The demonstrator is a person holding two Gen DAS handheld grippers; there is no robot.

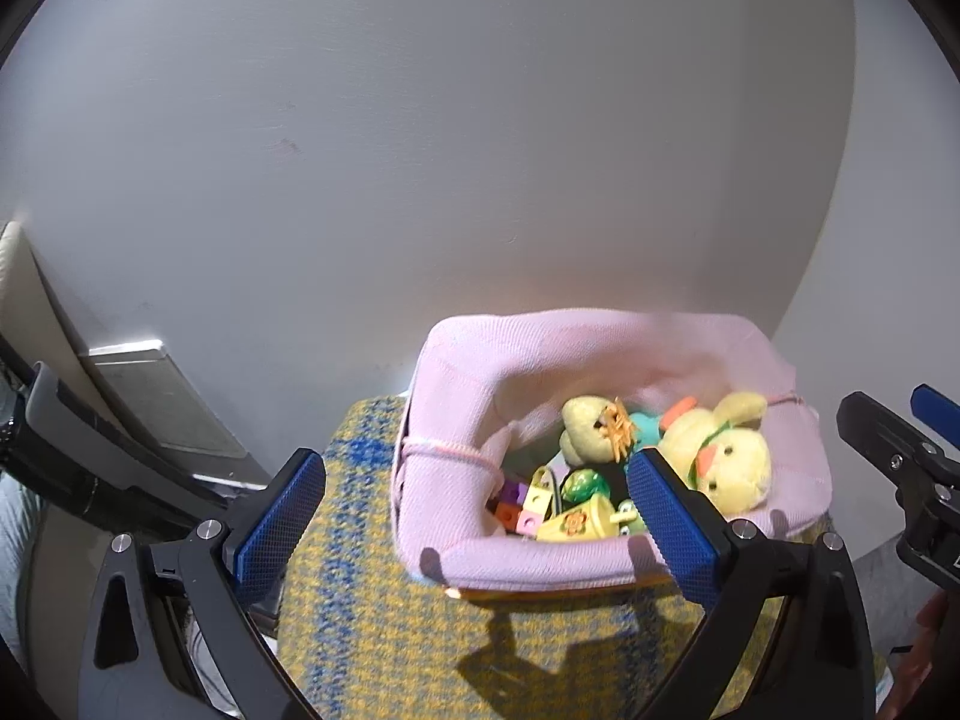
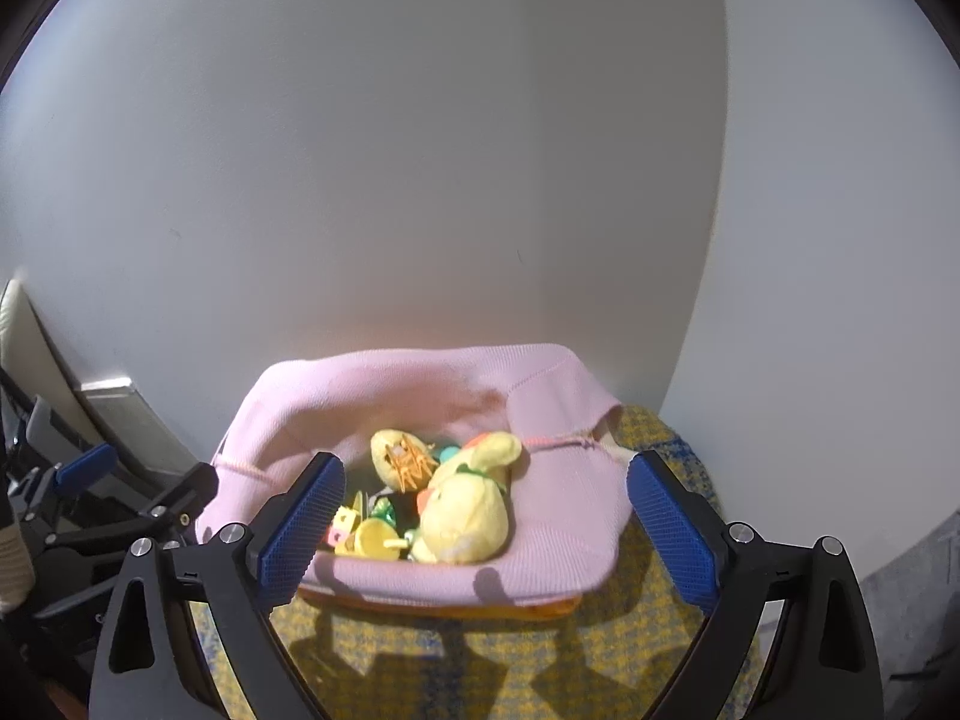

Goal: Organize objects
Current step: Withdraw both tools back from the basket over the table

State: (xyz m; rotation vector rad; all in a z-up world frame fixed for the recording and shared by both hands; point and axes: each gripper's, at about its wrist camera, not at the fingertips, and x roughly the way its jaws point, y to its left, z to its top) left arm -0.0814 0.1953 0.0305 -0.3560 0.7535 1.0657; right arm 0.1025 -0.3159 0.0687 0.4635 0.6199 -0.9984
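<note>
A pink knitted basket sits on a yellow and blue woven mat against a white wall. Inside lie a yellow plush chick, a small plush with orange hair, a green egg, a yellow toy cup and coloured blocks. My left gripper is open and empty, just before the basket's near rim. My right gripper is open and empty, straddling the basket's front.
The right gripper shows at the right edge of the left wrist view; the left gripper shows at the left of the right wrist view. A grey metal-edged panel leans at the left beside the mat.
</note>
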